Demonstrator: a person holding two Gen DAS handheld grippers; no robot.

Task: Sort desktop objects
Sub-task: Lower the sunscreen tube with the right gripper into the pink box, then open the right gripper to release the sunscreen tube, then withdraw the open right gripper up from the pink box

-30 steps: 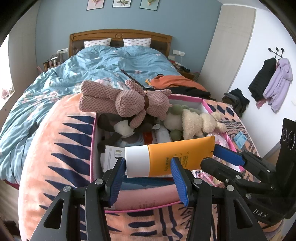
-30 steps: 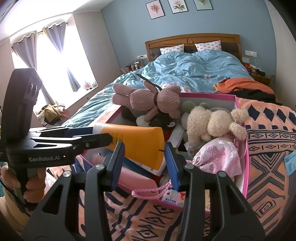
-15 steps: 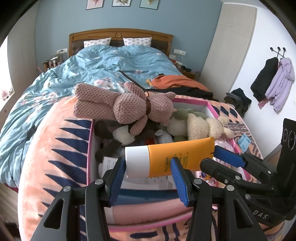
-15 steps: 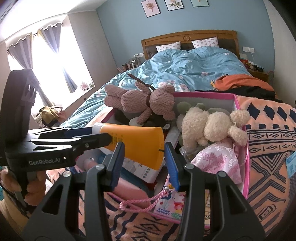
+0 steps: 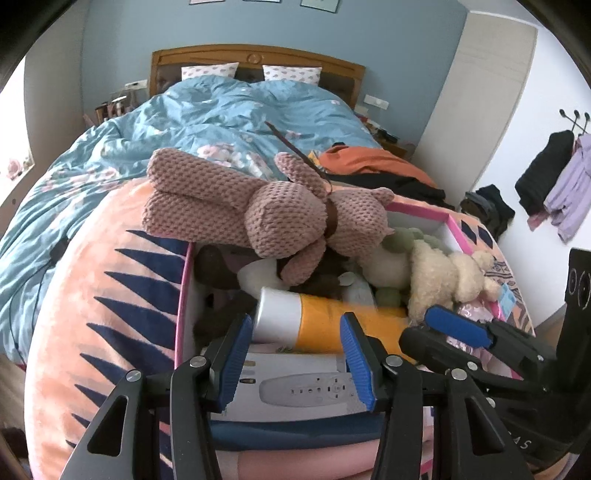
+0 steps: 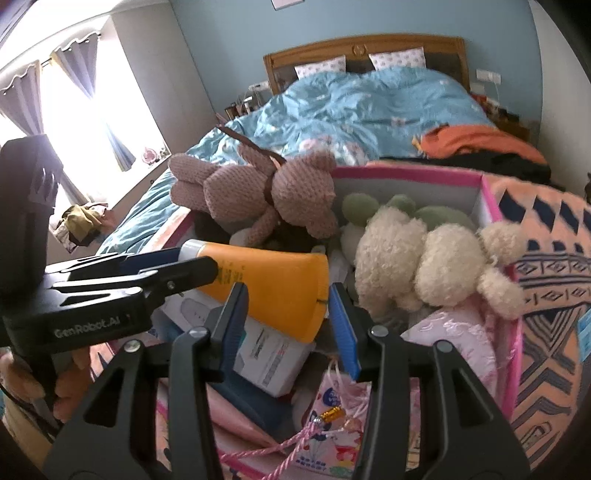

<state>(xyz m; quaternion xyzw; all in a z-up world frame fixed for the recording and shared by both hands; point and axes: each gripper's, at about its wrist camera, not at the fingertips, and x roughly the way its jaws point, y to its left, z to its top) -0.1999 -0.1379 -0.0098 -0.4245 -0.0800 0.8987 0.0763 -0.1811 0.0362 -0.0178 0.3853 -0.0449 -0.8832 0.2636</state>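
Both of your grippers clamp one orange tube over the pink-rimmed box.

Your left gripper pitches downward, its blue ribbed pads closed on the smooth orange tube at its white cap end; your right gripper tilts down too, pinching the flat crimped tail. The tube hangs level just above the box, near a knitted pink plush and a curly cream plush.

Wall pictures cut off by top edge. White box print unreadable; dark plush mostly hidden under pink rabbit.
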